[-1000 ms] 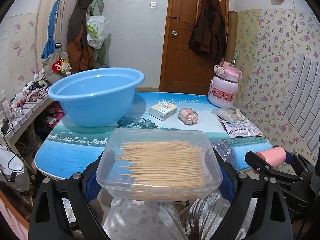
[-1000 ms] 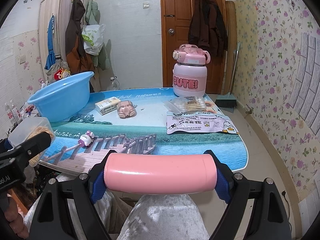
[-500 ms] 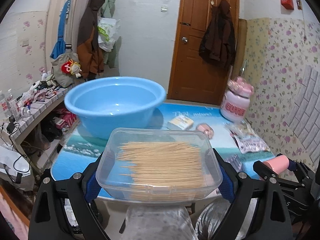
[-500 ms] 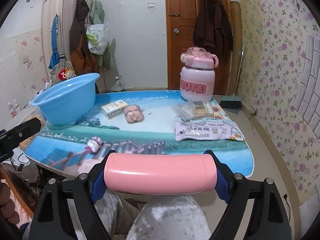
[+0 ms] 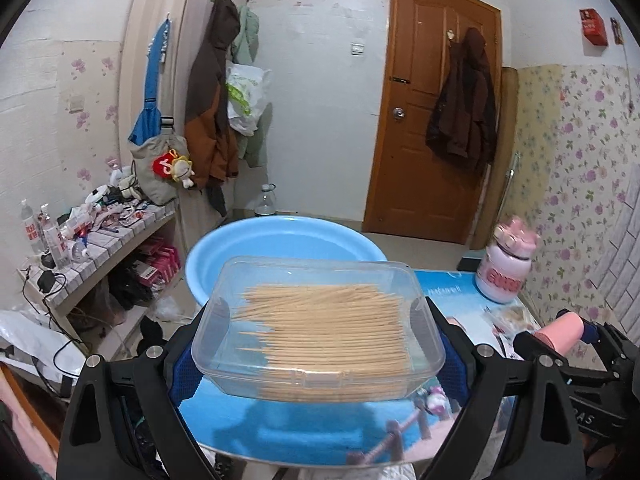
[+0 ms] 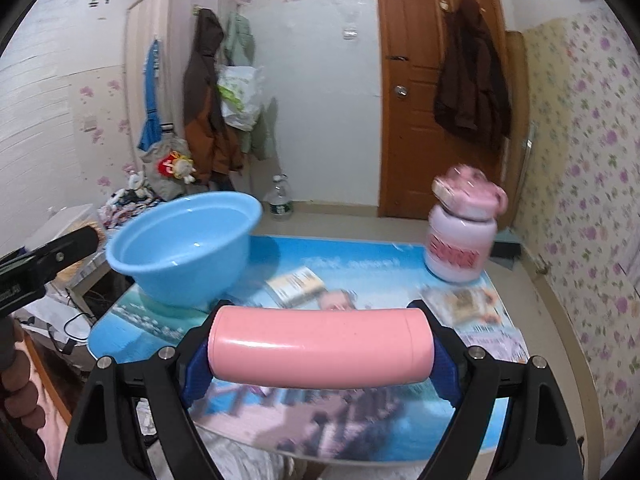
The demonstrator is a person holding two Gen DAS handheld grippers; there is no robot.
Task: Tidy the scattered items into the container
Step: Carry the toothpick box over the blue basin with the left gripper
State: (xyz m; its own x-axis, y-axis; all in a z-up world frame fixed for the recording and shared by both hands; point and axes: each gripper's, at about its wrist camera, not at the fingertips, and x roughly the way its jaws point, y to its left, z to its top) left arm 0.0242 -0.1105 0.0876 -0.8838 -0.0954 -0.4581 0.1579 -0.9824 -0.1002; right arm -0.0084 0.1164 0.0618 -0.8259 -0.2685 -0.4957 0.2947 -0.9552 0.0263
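My left gripper [image 5: 320,344] is shut on a clear plastic box of toothpicks [image 5: 320,324] and holds it in the air just in front of the blue basin [image 5: 280,236]. My right gripper [image 6: 320,348] is shut on a pink cylinder [image 6: 320,346], held sideways above the table's near edge; it also shows in the left wrist view [image 5: 560,334]. The basin [image 6: 180,248] stands at the table's left end and looks empty. A small printed box [image 6: 298,284] and a pink item [image 6: 336,300] lie mid-table.
A pink "CUTE" jug [image 6: 460,232] stands at the far right of the table. Snack packets [image 6: 464,304] lie on the right side. A small pink-capped item [image 5: 434,396] lies near the front edge. A cluttered shelf [image 5: 92,232] is left of the table.
Both grippers have risen and moved forward toward the table. The toothpick box has gone up and left, now in front of the basin. The pink cylinder is over the table's edge.
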